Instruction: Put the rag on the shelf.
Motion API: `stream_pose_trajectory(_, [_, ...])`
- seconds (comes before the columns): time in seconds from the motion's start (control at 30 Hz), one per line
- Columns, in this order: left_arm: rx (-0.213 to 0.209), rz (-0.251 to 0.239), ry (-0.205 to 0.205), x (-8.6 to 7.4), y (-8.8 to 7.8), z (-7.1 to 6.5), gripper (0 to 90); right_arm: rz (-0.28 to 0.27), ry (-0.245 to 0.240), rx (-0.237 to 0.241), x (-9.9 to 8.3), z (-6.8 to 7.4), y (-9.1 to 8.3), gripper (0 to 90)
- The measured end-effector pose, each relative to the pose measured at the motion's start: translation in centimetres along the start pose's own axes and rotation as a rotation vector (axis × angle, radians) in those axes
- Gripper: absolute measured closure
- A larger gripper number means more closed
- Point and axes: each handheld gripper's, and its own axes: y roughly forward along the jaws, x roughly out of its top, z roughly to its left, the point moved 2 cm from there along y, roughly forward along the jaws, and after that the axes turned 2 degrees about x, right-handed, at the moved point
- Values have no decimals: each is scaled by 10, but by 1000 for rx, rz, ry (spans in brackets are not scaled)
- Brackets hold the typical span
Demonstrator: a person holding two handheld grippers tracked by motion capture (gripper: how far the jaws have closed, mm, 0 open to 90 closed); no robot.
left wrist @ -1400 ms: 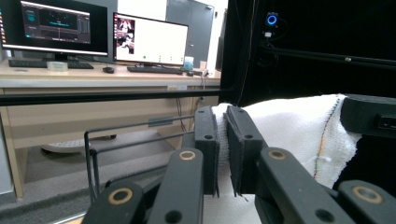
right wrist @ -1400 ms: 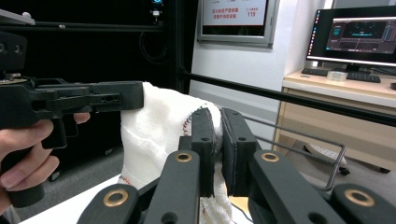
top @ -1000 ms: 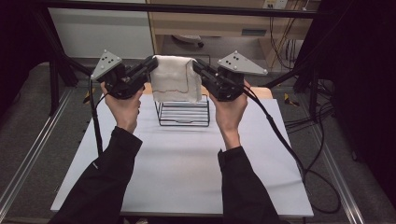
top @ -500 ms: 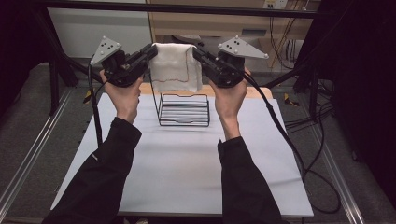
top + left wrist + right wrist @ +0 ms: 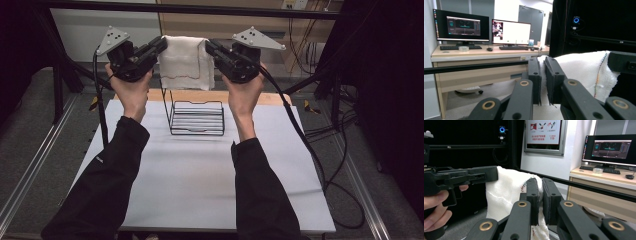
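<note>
Above the wire rack (image 5: 196, 118), both hand-held grippers pinch the towel (image 5: 186, 62).

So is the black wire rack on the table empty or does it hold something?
Empty: the black wire rack holds nothing; the white towel hangs above it, clamped between both grippers.

Three cameras, all set around one white towel (image 5: 186, 62)

The high view looks forward and down from above the near edge of the table (image 5: 200, 190), far enough back to take in both forearms, with the towel near its top edge. The left gripper view rides on the left gripper (image 5: 543, 75), looking level along its jaws, very close to the towel, toward a desk with monitors (image 5: 482, 28) behind it. The right gripper view rides on the right gripper (image 5: 540, 195), equally close, from the towel's other end. All three views share the towel.
</note>
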Motion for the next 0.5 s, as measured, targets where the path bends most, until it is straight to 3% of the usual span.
stream_pose_trajectory(0.5, [7, 8, 15, 9, 21, 4, 828, -1, 2, -22, 7, -15, 10, 847])
